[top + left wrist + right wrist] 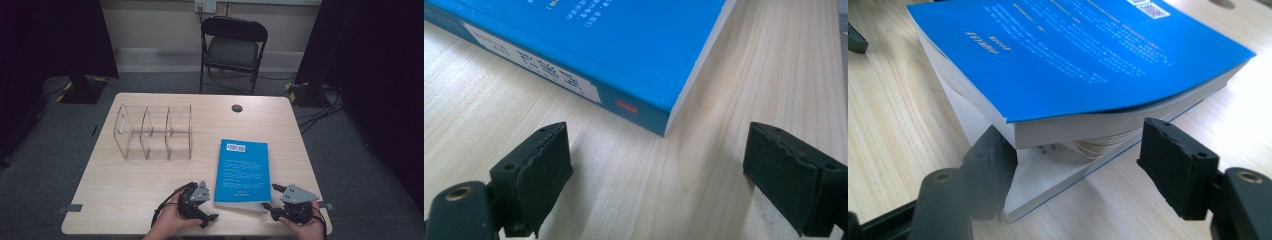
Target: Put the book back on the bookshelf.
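A blue book (242, 170) lies flat at the front right of the wooden table (125, 192), barcode side up. My left gripper (210, 204) stands open at its near left corner. In the left gripper view the spine corner of the book (624, 40) lies just ahead of the wide-apart jaws of that gripper (659, 170), untouched. My right gripper (272, 196) is open at the near right corner. In the right gripper view one jaw of this gripper (1078, 165) is wedged between the pages of the book (1073, 55), holding the upper part raised and fanned; the other jaw is apart.
A clear acrylic organizer (155, 132) with three compartments stands at the back left of the table. A round cable hole (237, 108) sits near the far edge. Behind the table is a black folding chair (232, 47). Both hands are at the front edge.
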